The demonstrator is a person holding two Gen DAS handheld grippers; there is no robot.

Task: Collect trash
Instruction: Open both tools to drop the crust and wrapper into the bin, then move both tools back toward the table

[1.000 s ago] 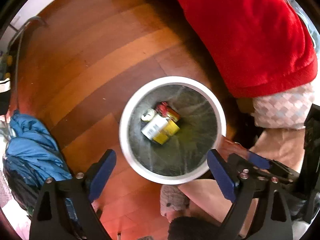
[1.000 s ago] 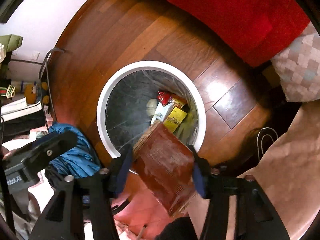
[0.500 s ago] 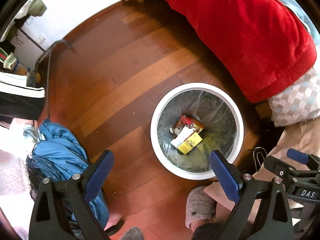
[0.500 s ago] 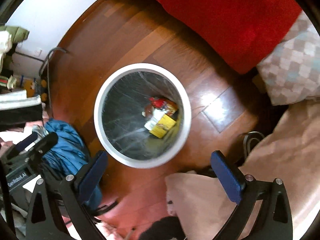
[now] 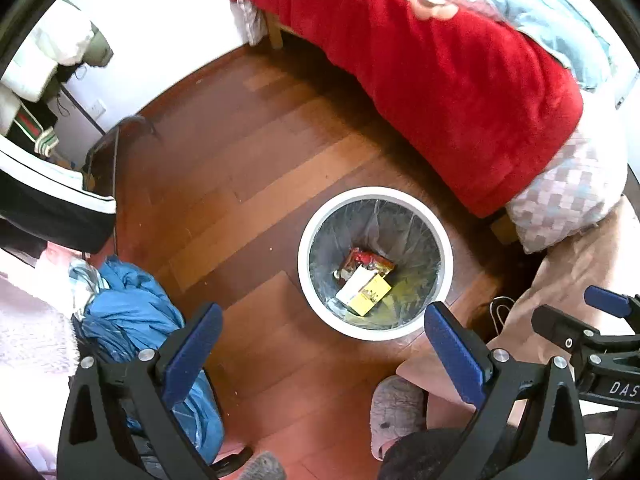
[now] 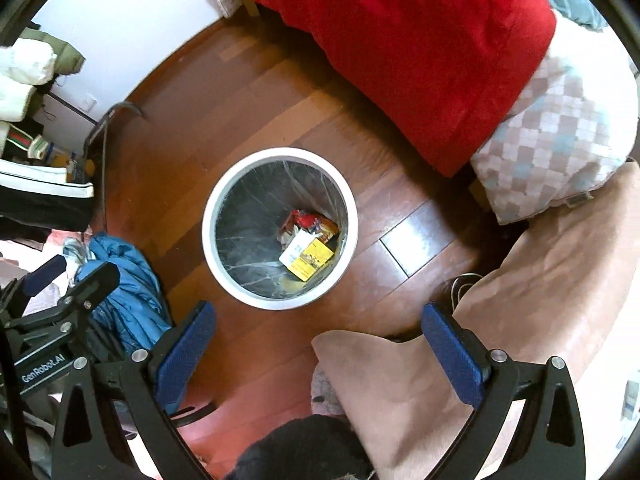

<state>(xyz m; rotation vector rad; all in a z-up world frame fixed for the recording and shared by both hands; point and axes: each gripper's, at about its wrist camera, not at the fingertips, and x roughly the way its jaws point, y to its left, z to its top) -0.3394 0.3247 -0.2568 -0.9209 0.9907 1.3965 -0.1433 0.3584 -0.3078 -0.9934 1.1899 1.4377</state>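
Left wrist view: left tongs (image 5: 318,338), black frame with blue pads, spread wide and empty at lower frame. Round white plastic trash bin with clear liner (image 5: 448,254) stood on the reddish-brown wooden plank floor (image 5: 224,184), right of centre. Inside, at the bottom: yellow-and-white flat carton (image 5: 365,289) and red crinkled wrapper (image 5: 362,259), touching. Crumpled blue fabric bundle (image 5: 132,316) lay at lower left. Red plush blanket (image 5: 460,80) draped over the bed at upper right. Second tool visible at right edge.

Right wrist view: right tongs (image 6: 318,340) likewise spread wide, nothing between the pads, at lower frame. The bin (image 6: 210,216) sat centre frame, the carton (image 6: 306,258) and wrapper (image 6: 304,220) at its bottom. Blue bundle (image 6: 128,280) at left; checked pink-and-blue cushion (image 6: 560,144) at right, just beside the blanket (image 6: 420,48).
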